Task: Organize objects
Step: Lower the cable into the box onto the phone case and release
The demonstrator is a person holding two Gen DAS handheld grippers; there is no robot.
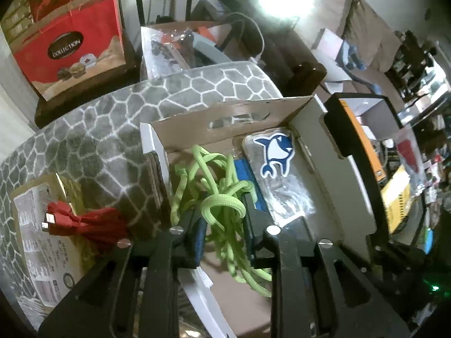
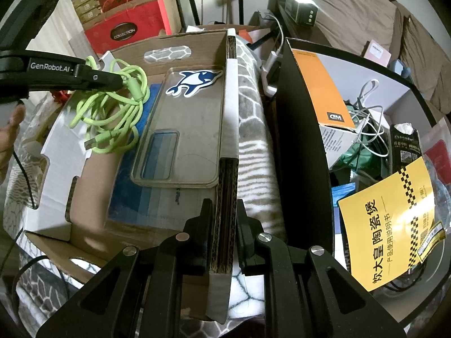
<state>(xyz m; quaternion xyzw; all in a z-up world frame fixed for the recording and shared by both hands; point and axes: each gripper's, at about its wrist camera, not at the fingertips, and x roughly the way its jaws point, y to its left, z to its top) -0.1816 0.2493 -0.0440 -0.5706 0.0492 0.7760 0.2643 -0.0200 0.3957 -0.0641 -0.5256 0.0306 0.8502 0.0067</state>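
Observation:
My left gripper (image 1: 222, 219) is shut on a bundled lime green cable (image 1: 222, 205) and holds it over the open cardboard box (image 1: 225, 112). In the right wrist view the cable (image 2: 112, 112) hangs from the left gripper (image 2: 121, 81) into the box (image 2: 194, 39), its end resting on the box floor. A clear phone case with a blue shark sticker (image 2: 183, 129) lies in the box on a blue item (image 2: 146, 188); it also shows in the left wrist view (image 1: 277, 169). My right gripper (image 2: 224, 225) is shut on the box's right wall (image 2: 225, 197).
The box sits on a grey stone-pattern mat (image 1: 93, 129). A red cable (image 1: 84, 222) lies on a paper-labelled box (image 1: 42, 242) at left. A black bin (image 2: 304, 146) at right holds an orange box, white cables and a yellow booklet (image 2: 389, 222). A red gift bag (image 1: 70, 42) stands behind.

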